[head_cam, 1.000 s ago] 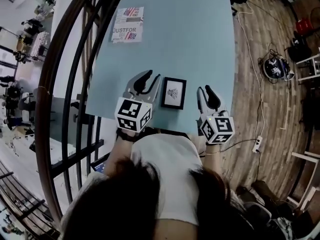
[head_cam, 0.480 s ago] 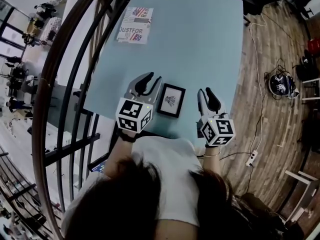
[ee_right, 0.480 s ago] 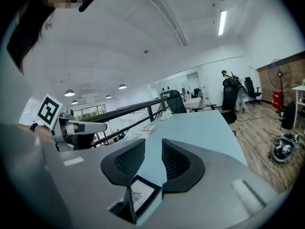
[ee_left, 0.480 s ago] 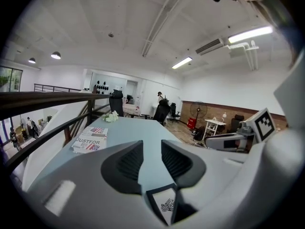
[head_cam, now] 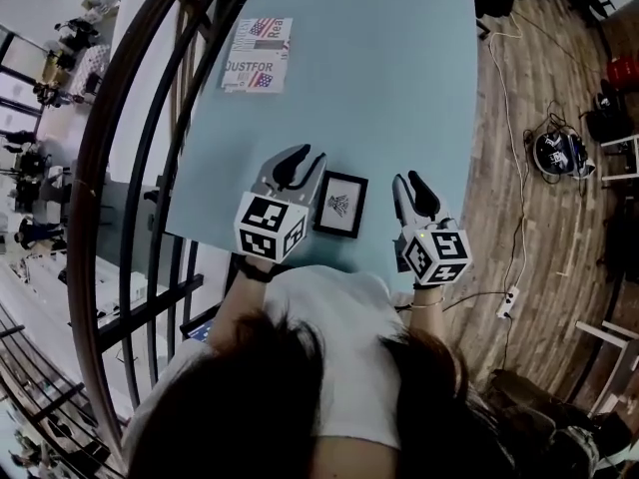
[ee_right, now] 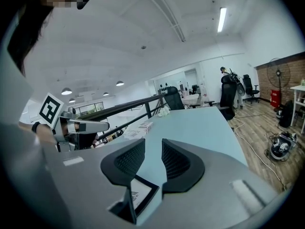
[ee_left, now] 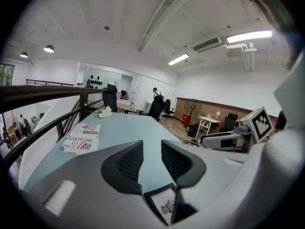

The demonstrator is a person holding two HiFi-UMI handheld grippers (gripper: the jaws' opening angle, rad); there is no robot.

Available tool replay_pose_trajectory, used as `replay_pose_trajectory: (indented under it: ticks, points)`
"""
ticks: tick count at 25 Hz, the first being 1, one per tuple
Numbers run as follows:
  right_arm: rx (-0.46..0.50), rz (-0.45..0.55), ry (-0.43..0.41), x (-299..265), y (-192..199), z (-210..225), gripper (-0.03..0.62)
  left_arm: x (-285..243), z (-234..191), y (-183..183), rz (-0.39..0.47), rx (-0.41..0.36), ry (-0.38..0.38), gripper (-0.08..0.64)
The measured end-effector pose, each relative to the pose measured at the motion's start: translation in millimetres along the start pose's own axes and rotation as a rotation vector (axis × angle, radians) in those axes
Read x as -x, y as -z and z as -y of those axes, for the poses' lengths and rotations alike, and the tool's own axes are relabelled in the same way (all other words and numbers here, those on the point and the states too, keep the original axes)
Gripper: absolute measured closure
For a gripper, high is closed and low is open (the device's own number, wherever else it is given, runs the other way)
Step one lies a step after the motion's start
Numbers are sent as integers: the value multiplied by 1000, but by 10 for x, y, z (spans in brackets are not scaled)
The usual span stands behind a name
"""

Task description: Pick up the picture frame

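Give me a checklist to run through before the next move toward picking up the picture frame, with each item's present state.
1. Picture frame lies flat on the table, nothing on top of it: ok.
2. Left gripper has its fingers apart with only table showing between them: ok.
3. Right gripper has its fingers apart and is empty: ok.
4. Frame sits between the two grippers, one at each side: ok.
5. Frame gripped by either gripper: not ok, neither holds it.
6. Magazine lies well away from the frame: ok.
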State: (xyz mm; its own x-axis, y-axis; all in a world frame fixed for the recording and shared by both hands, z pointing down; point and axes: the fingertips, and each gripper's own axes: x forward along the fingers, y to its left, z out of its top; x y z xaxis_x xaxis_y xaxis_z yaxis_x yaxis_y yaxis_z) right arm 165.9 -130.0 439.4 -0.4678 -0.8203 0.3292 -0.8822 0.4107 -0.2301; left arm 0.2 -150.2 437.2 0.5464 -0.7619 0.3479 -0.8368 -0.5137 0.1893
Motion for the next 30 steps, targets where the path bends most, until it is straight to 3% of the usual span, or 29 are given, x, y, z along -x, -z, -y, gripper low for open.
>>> replay_pose_trajectory:
  ticks: [10,30]
  points:
    - [-70,-74,6,-83,286,26,508,-185,46,261,-66,52,82,440]
    - [-264,-261,-56,-309,1203,-65,508,-215,11,1255,-280,193,108,440]
